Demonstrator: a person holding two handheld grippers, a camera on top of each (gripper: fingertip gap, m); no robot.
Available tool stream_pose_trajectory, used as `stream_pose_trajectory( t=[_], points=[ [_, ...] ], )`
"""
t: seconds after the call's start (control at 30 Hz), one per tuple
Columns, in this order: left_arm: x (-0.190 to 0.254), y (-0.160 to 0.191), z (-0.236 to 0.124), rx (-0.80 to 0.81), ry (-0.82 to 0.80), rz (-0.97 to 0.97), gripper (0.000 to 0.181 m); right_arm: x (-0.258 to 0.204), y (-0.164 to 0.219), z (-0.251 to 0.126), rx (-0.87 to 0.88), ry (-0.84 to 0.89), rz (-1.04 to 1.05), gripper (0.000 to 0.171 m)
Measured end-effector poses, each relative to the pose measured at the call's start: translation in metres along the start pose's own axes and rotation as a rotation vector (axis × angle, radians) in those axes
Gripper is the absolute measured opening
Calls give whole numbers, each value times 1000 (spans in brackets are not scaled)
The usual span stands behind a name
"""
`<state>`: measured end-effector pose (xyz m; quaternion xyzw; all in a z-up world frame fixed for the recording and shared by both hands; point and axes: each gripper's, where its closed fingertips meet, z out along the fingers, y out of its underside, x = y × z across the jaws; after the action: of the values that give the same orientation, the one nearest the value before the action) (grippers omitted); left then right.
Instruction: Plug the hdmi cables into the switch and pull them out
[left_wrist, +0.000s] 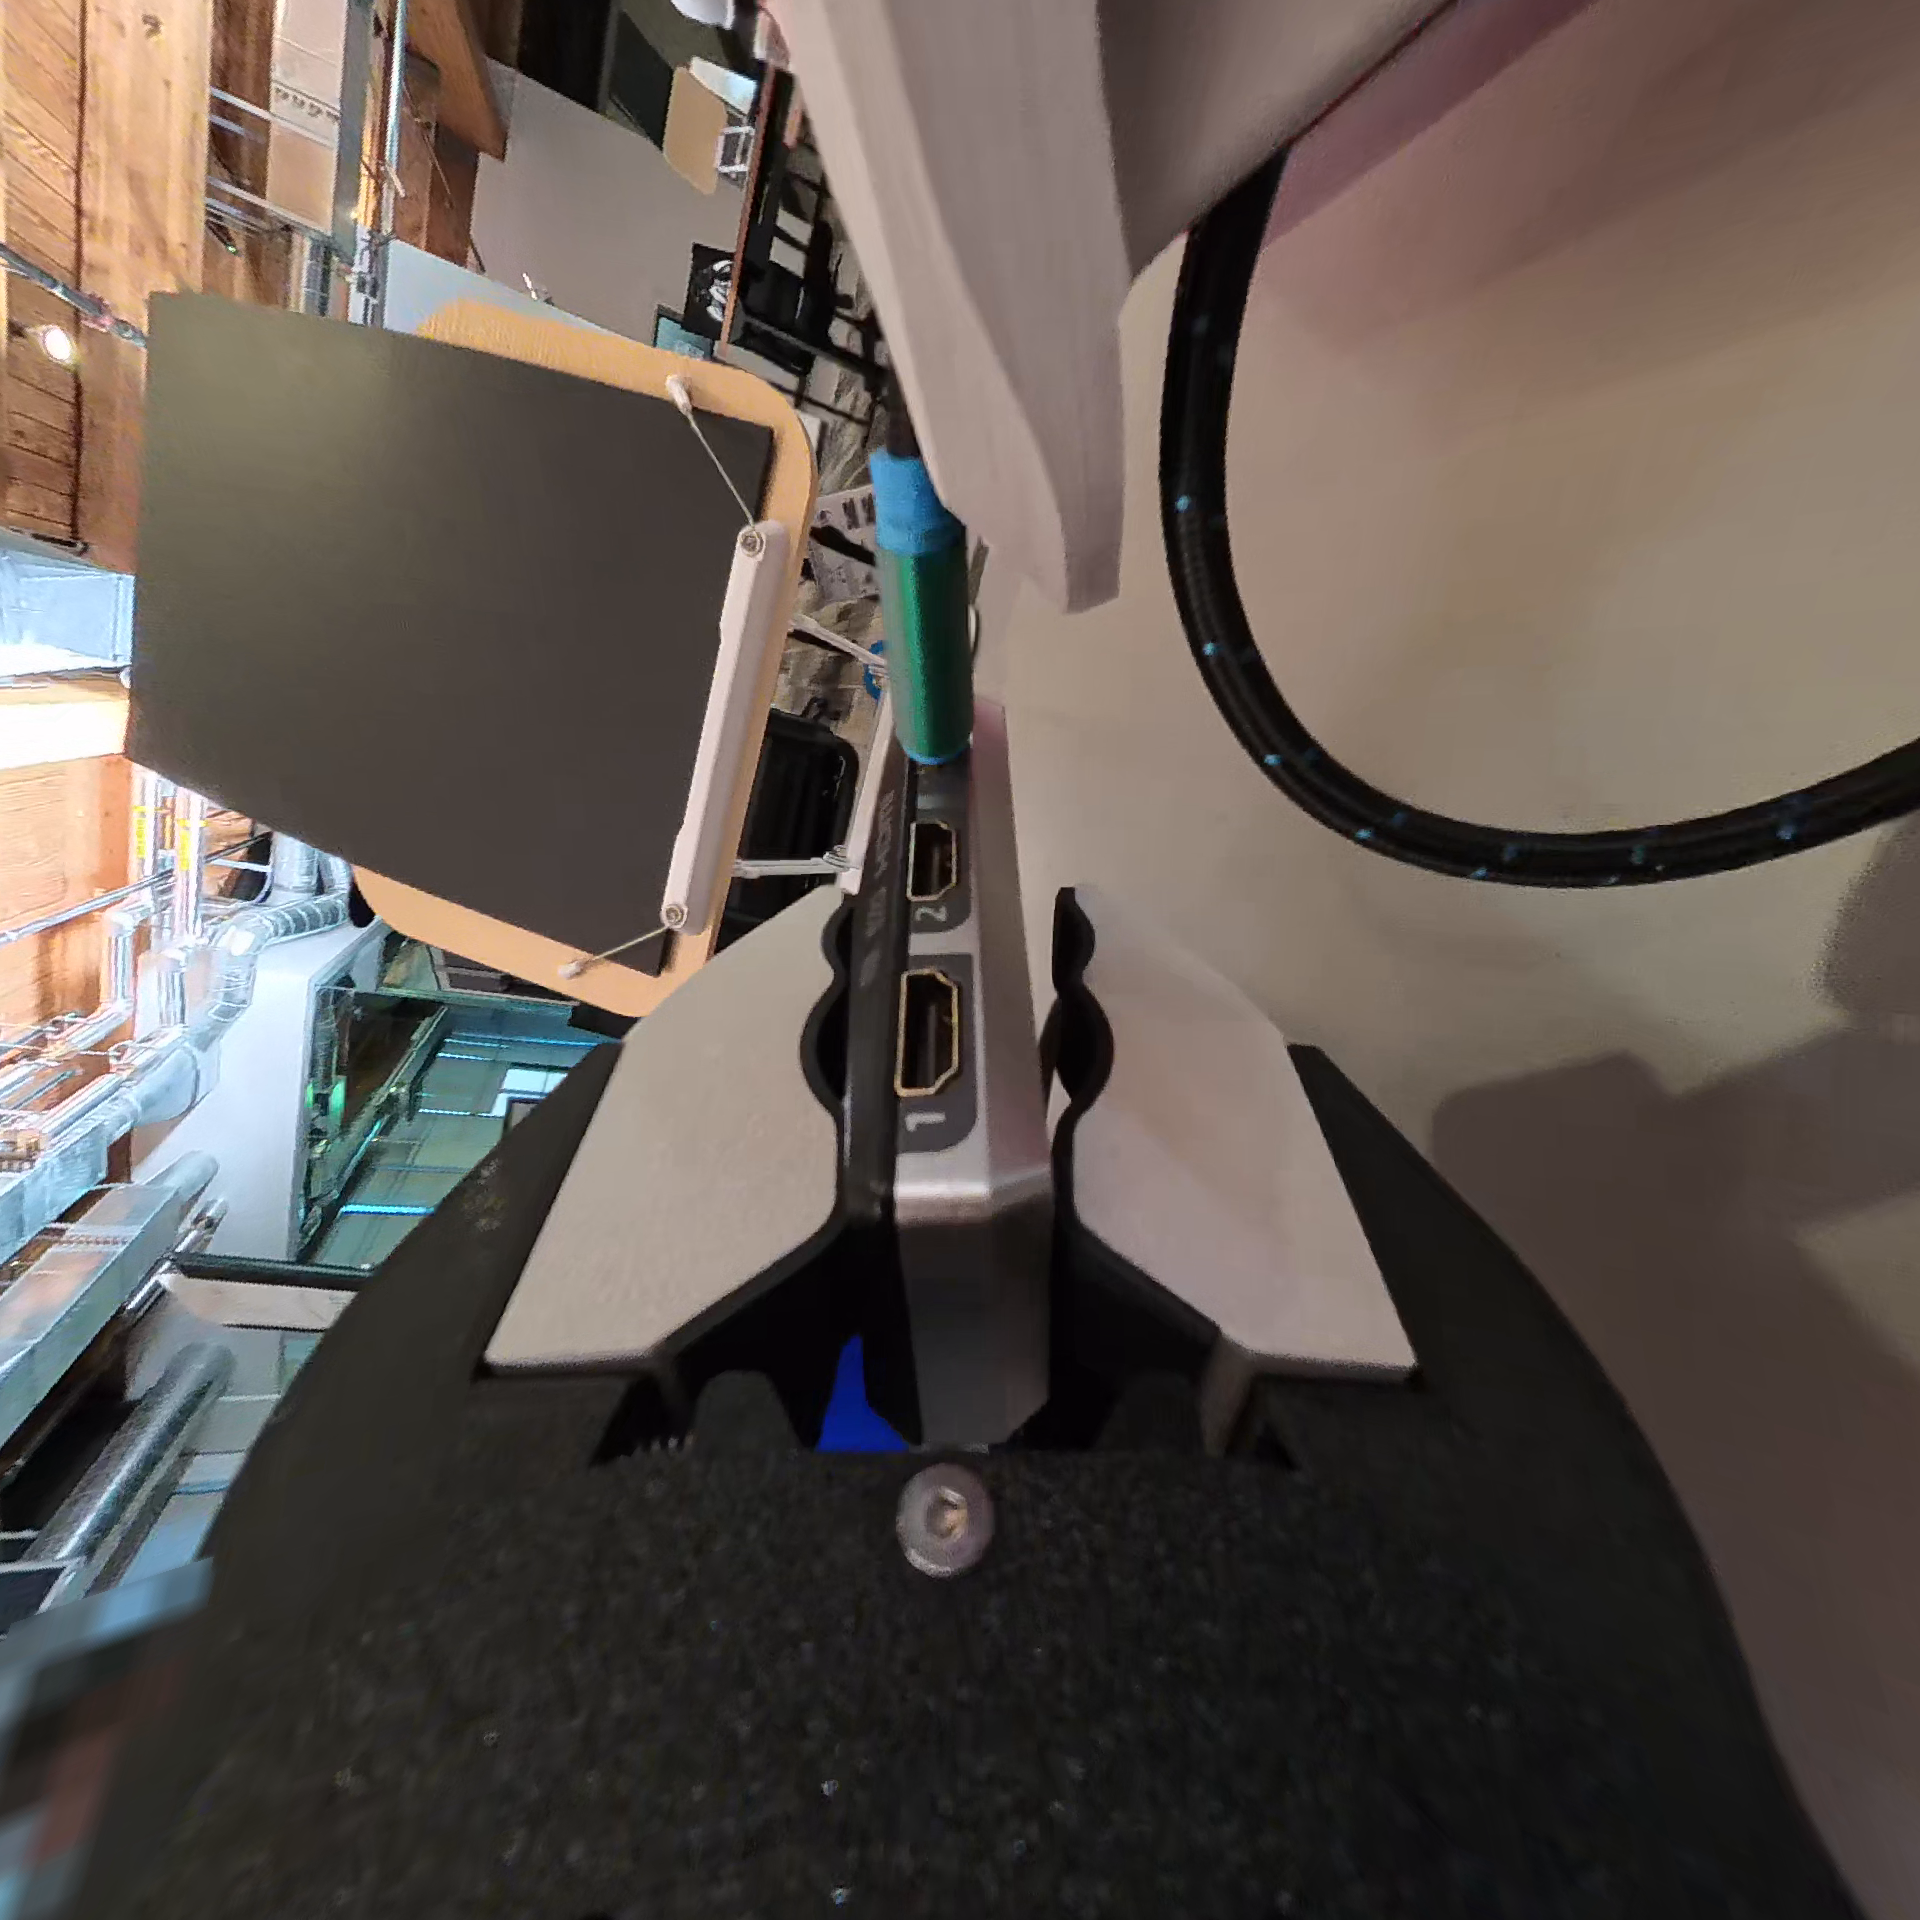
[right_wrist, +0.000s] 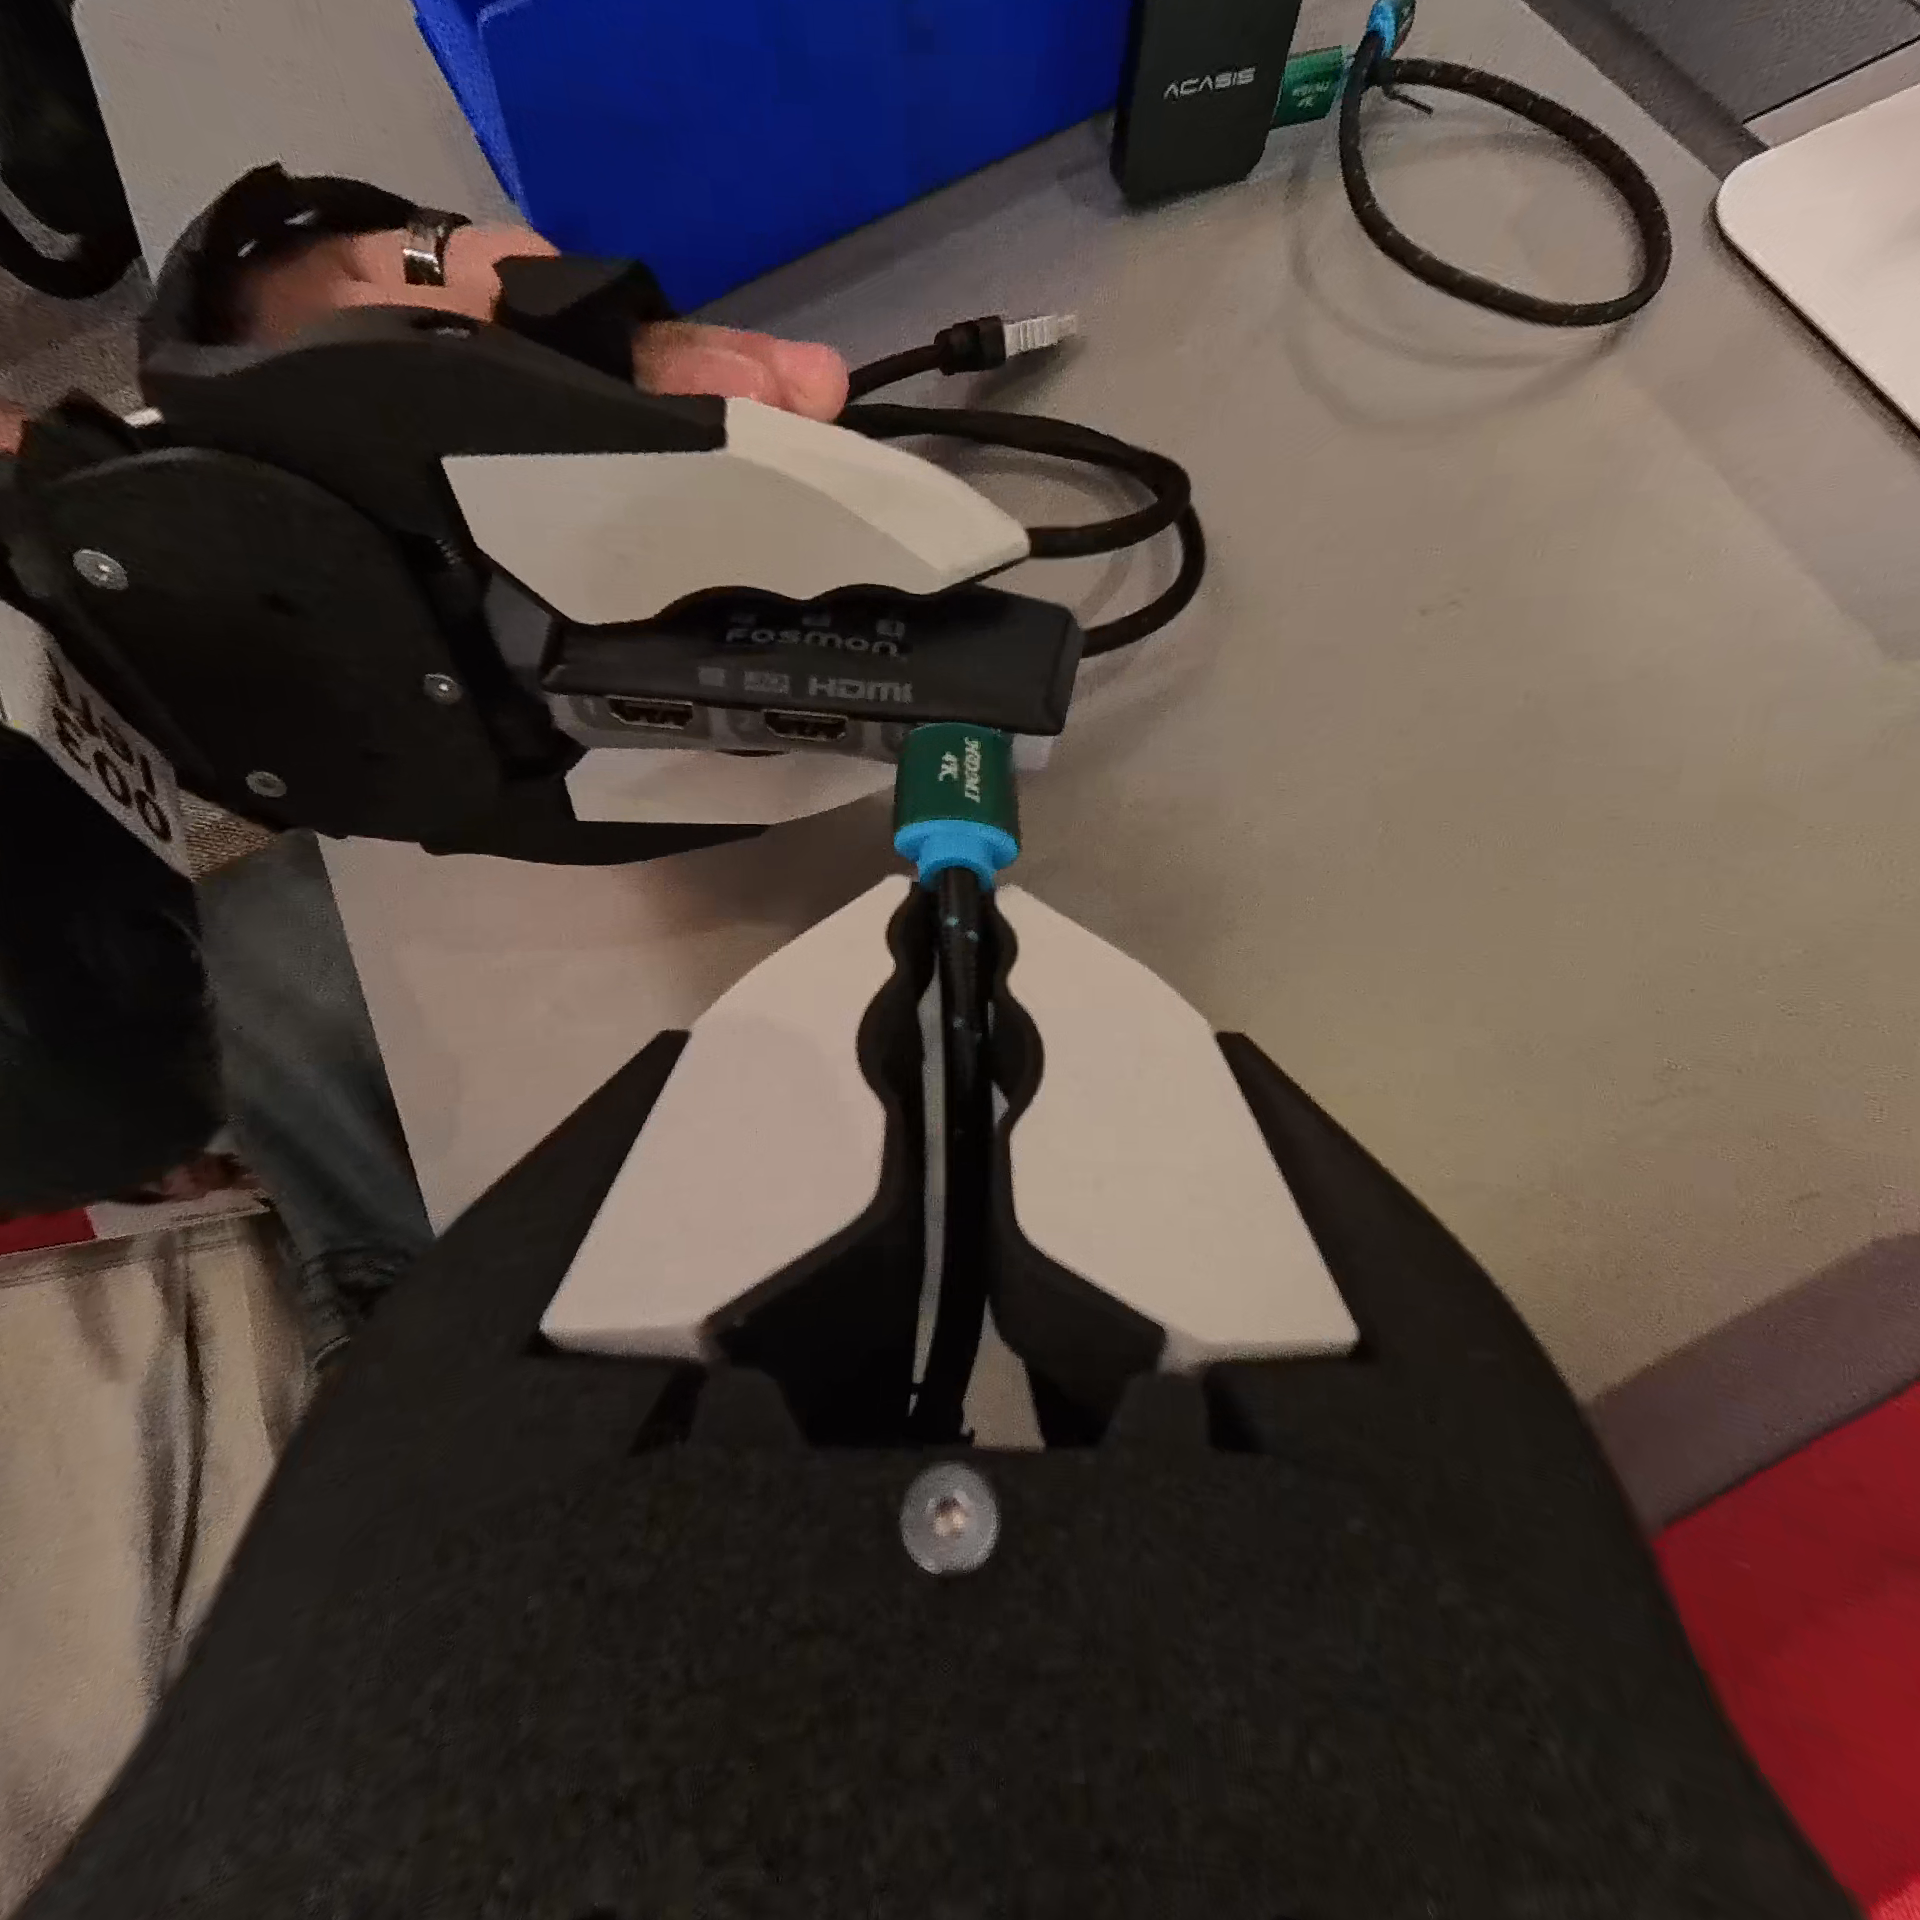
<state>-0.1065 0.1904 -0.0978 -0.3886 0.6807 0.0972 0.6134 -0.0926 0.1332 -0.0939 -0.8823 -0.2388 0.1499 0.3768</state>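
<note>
A: What was the left gripper (right_wrist: 790, 675) doing?

B: It was clamped on the switch (right_wrist: 821, 675), one white finger above the black top face and one below, holding it clear of the grey table (right_wrist: 1455, 831). In its own wrist view the switch (left_wrist: 956, 1091) stood on edge between the fingertips, with the silver port face towards the camera.

A: And the ports?

B: Two of them sat empty, side by side. The third, at the far end, had the green plug (right_wrist: 954, 784) seated in it. The same green plug (left_wrist: 925, 644) showed in the left wrist view beyond the two open ports.

A: Was the right gripper (right_wrist: 951, 914) on the plug?

B: No, on the black braided cable (right_wrist: 961, 1091) just behind the plug's blue collar. The jaws were closed round that cable, which ran back between the fingers towards the camera.

A: Anything else on the table?

B: A second dark box (right_wrist: 1200, 94) stood further back with another green plug (right_wrist: 1311, 88) at its side and a looped cable (right_wrist: 1621, 249) beside it. A blue bin (right_wrist: 810, 114) stood behind. A thinner black lead with a pale connector (right_wrist: 1039, 330) lay behind the switch; whether it joined the switch I couldn't tell, since the gripper hid that end.
</note>
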Motion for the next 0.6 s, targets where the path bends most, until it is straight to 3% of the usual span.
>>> stream_pose_trajectory(
  t=[0.17,0.37,0.43,0.6],
  points=[
    [-6,0,-4,65,15,-79,36,-10,-15,-23,77,-63,-36,29],
    [-16,-18,-31,367,171,-220,36,-5,-53,-118,462,-160,-127,28],
    [-19,-28,-43,463,208,-256,36,3,-44,-112,466,-169,-145,29],
    [-18,-59,-69,655,271,-258,35,-24,-24,-33,418,-229,-411,44]
  ],
)
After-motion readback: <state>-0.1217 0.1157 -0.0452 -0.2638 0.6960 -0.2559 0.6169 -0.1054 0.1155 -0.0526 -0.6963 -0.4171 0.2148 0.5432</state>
